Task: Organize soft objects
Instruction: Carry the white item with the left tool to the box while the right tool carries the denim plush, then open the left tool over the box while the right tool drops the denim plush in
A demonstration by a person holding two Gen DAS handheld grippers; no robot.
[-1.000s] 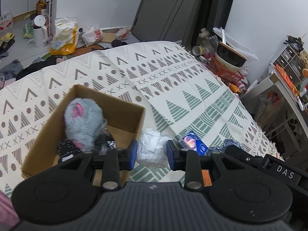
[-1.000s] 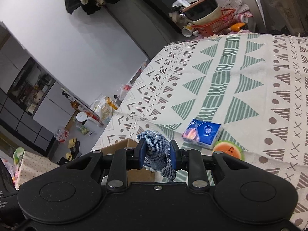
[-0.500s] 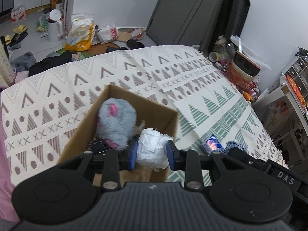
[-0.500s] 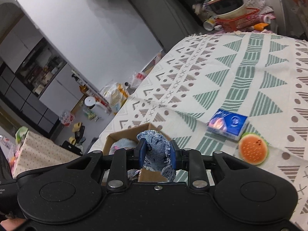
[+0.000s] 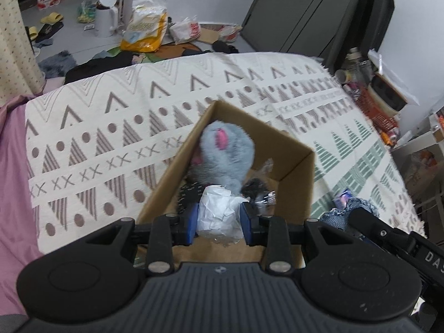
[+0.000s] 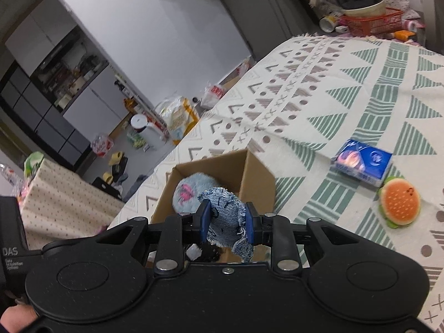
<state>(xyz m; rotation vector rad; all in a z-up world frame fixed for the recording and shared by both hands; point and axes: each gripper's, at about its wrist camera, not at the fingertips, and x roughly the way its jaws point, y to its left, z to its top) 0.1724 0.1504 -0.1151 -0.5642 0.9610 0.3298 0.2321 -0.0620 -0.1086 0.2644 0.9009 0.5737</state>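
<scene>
Left gripper point(image 5: 219, 219): blue-padded fingers part-way closed, pinching a crumpled white tissue wad point(image 5: 217, 211) from both sides; wad held over the near end of the box opening.
Right gripper point(image 6: 226, 222): blue-padded fingers drawn in, clamping a frayed scrap of blue denim cloth point(image 6: 226, 219); the scrap's loose edge hangs below the pads, above the near rim of the box.
Open brown cardboard box point(image 5: 294, 149): stands on the bedspread directly ahead of both grippers, flaps absent from view, interior visible.
Box contents: a fluffy grey plush toy with pink patches point(image 5: 224, 152) leans against the left and far walls; a dark, speckled item and a bit of clear wrapping lie on the floor beside it, too blurred to identify.
Cream bedspread with green and brown geometric print point(image 6: 333, 88): covers the whole working surface.
Blue rectangular tissue packet point(image 6: 362, 162): lies flat on the bedspread, right of the box and apart from it.
Soft hamburger-shaped toy with orange bun point(image 6: 399, 202): just beside the tissue packet, on its near side.
Person: only a part of a hand point(image 6: 15, 316) shows at the lower left edge of the right wrist view.
</scene>
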